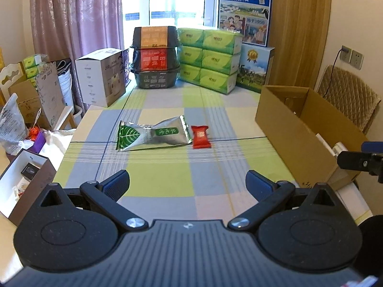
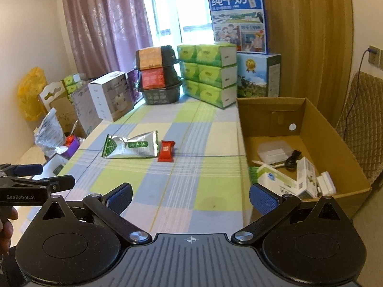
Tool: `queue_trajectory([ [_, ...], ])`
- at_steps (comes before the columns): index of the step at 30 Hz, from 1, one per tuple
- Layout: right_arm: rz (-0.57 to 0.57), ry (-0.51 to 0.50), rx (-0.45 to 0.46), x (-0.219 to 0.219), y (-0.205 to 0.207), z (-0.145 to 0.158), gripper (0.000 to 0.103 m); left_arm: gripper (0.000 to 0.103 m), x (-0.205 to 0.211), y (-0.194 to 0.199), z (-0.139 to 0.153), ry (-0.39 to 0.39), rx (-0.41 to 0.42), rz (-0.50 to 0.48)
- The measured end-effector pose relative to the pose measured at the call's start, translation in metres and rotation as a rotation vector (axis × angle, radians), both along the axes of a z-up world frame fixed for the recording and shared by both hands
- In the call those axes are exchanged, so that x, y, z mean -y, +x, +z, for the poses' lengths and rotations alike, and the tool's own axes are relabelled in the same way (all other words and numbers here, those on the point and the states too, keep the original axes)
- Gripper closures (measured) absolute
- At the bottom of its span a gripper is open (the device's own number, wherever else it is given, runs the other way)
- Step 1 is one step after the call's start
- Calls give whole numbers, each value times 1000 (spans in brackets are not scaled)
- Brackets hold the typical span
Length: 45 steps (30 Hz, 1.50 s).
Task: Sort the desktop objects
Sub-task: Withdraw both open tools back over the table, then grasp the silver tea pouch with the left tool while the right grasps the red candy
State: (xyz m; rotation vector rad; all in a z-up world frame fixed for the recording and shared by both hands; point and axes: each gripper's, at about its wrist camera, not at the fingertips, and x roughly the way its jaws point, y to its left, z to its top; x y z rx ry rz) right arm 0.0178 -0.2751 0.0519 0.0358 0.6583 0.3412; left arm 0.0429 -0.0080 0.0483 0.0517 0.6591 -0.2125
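The silver-green sachet (image 1: 153, 135) lies flat mid-table, long axis running nine to three o'clock, leaf end toward nine. The red candy (image 1: 201, 136) touches its three o'clock end. Bare checked tablecloth (image 1: 167, 179) surrounds both. The cardboard box (image 2: 335, 148) stands at three o'clock. Left gripper (image 1: 188, 184) and right gripper (image 2: 190, 197) both hover spread wide, empty.

Bare cloth (image 1: 167, 167) lies open near; pouch (image 1: 153, 136) and red packet (image 1: 201, 136) sit mid-table; box (image 1: 299, 129) walls the right; stacked goods (image 1: 210, 59) block far.
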Motion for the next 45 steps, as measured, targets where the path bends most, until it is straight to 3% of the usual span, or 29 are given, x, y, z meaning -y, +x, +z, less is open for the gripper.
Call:
queue_trajectory([
  [30,112,-55,-33,-59,41,-28,2,2,-28,38,-35,96,-123,-16],
  [38,171,-97,-52,-81,81,-47,2,2,-34,78,-49,144,-144,-79],
  [45,348,-247,-47,-102,117,-67,2,2,-40,129,-65,237,-151,-209],
])
